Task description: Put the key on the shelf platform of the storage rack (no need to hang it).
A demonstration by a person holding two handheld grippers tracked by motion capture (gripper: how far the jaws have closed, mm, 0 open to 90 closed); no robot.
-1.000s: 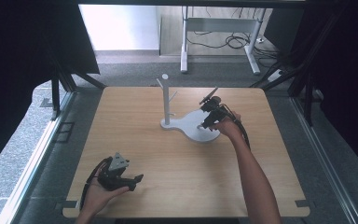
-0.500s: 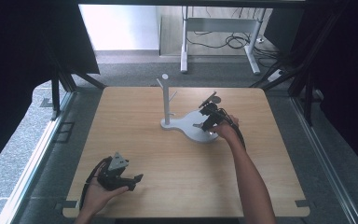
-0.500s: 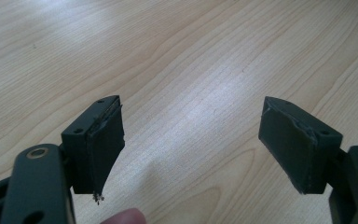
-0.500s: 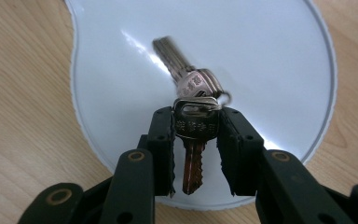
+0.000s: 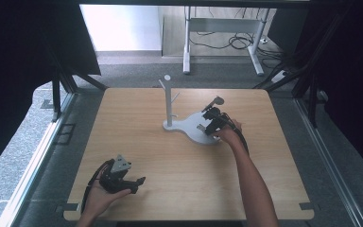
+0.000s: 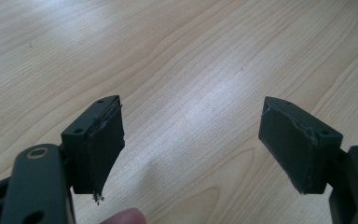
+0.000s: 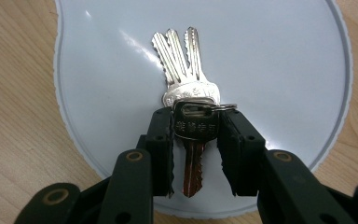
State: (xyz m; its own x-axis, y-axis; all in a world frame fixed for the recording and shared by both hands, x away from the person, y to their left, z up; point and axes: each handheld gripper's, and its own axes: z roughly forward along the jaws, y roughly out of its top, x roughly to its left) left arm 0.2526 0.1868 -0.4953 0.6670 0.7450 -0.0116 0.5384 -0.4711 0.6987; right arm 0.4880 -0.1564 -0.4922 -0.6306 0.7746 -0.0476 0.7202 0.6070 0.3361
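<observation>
Both tools differ: the right gripper (image 7: 195, 154), low over the white stand base (image 5: 194, 135) right of centre, has sunk and eased slightly yet pinches the key bunch (image 7: 186, 88) lying there, probably setting it down, while the left gripper (image 6: 193, 140) gapes empty.

Shiny metal keys (image 7: 186, 70), glossy smooth pale tray (image 7: 284, 60) (plastic-looking), matt light wood-grain table (image 6: 182, 56)
</observation>
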